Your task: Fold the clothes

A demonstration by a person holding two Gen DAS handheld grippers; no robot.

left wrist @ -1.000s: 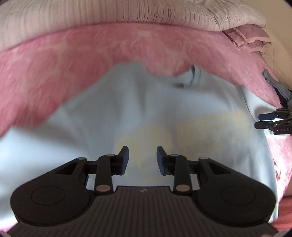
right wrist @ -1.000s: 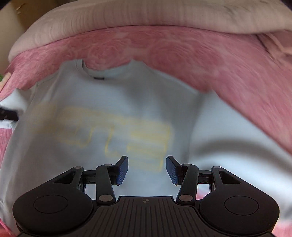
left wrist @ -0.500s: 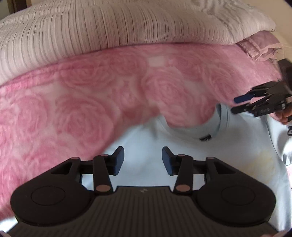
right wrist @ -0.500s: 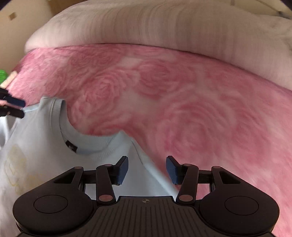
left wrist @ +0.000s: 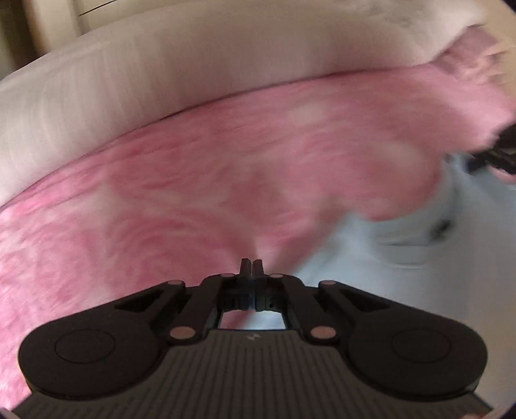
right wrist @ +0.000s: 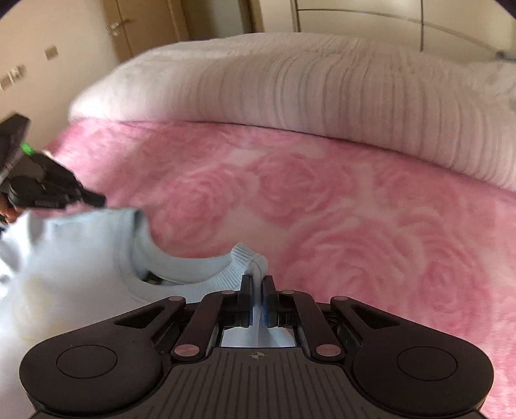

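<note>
A bedroom in a home. A bed fills both views, spread with a pink rose-patterned blanket (right wrist: 322,199), and a bulky white ribbed duvet (right wrist: 322,87) is heaped along its far side at 12 o'clock. Behind it stand a wooden door (right wrist: 142,29) with a handle at 11 o'clock and pale wardrobe panels (right wrist: 371,19) at 1 o'clock.

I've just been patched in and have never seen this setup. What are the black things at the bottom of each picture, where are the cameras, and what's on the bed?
No robot here: a person holds a two-finger gripper in each hand, each with a camera looking along its fingers. One view shows the left gripper, the other the right gripper. A light blue sweatshirt lies on a pink rose-patterned blanket, with white bedding behind. The right gripper is shut on the sweatshirt beside the collar. The left is shut at the opposite shoulder edge; blur hides whether it caught cloth.
</note>
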